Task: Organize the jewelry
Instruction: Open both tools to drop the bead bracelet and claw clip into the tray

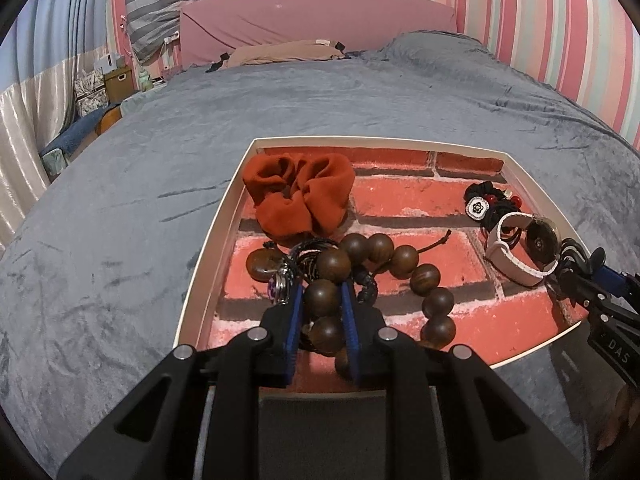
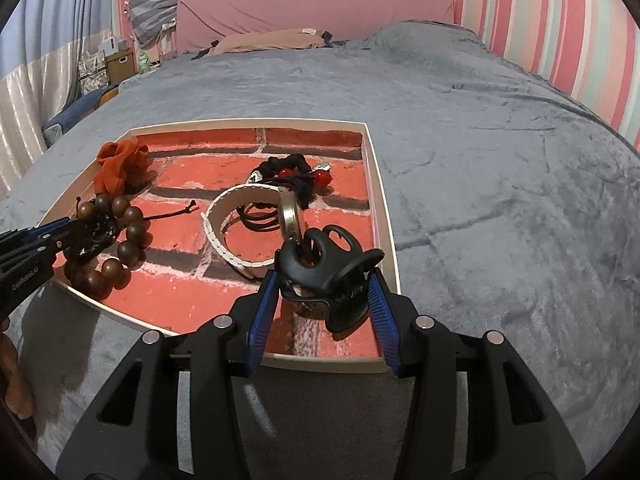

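Observation:
A shallow white tray [image 1: 208,236] with a red brick-pattern floor lies on the bed; it also shows in the right wrist view [image 2: 384,216]. My left gripper [image 1: 322,294] is shut on a brown wooden bead bracelet [image 1: 424,278] at the tray's near left. My right gripper [image 2: 324,276] is shut on a black hair claw clip [image 2: 332,268] over the tray's near right corner. An orange scrunchie [image 1: 298,196], a white-strapped watch [image 1: 516,248] and black hair ties with red beads [image 1: 490,200] lie in the tray.
A grey velvet blanket [image 2: 500,168] covers the bed around the tray. A pink headboard [image 1: 316,20] and a tan pillow [image 1: 280,54] lie at the far end. Boxes [image 1: 116,80] stand beside the bed at far left. A striped wall runs along the right.

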The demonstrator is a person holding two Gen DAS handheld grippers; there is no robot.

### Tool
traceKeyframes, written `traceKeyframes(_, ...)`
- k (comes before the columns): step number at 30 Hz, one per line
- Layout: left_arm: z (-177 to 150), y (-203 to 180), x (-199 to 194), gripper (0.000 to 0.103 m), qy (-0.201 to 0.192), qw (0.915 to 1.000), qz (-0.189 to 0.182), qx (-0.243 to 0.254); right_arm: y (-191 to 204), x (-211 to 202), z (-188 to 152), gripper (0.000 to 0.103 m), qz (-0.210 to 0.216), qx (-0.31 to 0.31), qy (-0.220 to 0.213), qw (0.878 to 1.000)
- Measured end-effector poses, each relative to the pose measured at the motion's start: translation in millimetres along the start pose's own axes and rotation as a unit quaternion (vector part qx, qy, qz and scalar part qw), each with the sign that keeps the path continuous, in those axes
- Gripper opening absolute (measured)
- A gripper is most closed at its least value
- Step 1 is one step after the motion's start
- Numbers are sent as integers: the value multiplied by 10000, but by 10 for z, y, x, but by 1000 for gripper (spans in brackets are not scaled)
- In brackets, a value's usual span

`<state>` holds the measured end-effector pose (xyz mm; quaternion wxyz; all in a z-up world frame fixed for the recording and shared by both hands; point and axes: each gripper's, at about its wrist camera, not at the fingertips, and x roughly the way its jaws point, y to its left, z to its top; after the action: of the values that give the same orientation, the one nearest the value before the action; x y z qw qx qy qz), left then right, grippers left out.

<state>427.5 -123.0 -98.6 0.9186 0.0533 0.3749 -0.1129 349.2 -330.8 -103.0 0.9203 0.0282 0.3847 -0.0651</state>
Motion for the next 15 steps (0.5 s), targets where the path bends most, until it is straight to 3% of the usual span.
traceKeyframes(2, -1, 1, -25, 25, -9, 10000, -57, -20, 3, -14, -7, 48, 5, -2, -19, 10000)
traceKeyframes(5, -14, -5, -108, 48, -120, 9999, -5, -11, 6, -62, -20, 60, 8, 12, -95, 10000)
traceKeyframes(11, -42, -36, -296, 51, -248, 9997, -4, 78, 29, -158, -29, 68, 20, 7, -153, 9999)
traceKeyframes(15, -92, -1, -515, 62, -398, 9992, -28, 46, 35, -310, -71, 76, -4, 28, -265, 9996)
